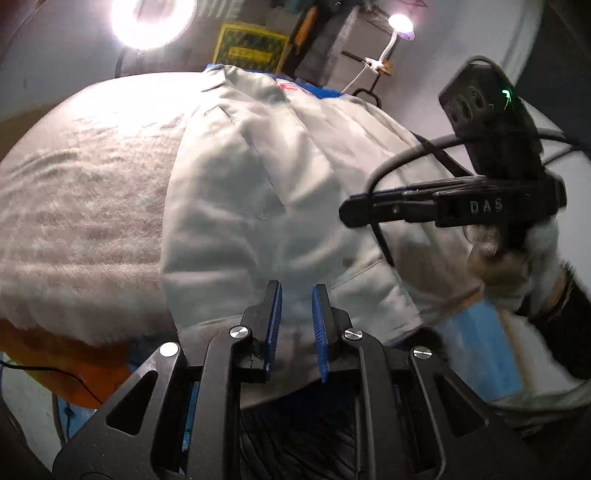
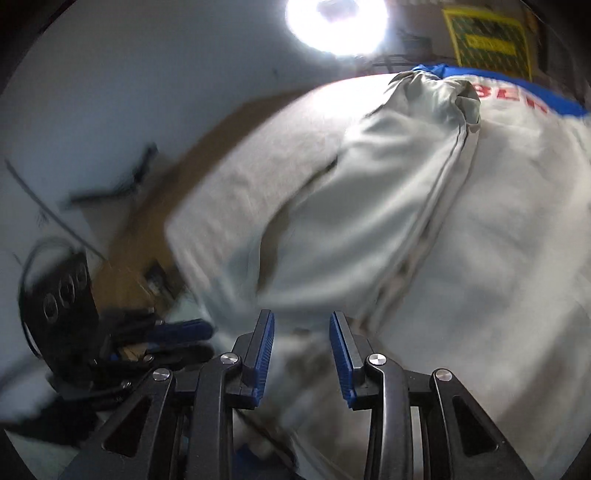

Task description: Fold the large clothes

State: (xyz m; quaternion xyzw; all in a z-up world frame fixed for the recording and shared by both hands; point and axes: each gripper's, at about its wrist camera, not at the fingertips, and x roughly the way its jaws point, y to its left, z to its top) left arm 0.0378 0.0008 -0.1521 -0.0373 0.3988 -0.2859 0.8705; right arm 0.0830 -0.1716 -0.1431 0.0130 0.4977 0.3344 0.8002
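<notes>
Left gripper (image 1: 297, 314) is seen low over the near hem of the pale grey garment (image 1: 266, 192); its blue pads (image 1: 275, 314) are parted by a narrow gap, cloth showing in the gap, a grip on it cannot be told. Right gripper (image 2: 301, 347) is held over the same garment (image 2: 369, 206), jaws spread wider, blurred fabric lying between and below them, nothing pinched. Largest first: fluffy white blanket (image 1: 81, 206) is spread across the table, left side bare; garment is laid on its right half, running near to far, one sleeve folded over the body. Blue band with red lettering (image 2: 517, 98) is seen at the far end. Ring light (image 1: 153, 18) is set far left, yellow box (image 1: 251, 46) beside it, small lamp (image 1: 400, 24) far right.
</notes>
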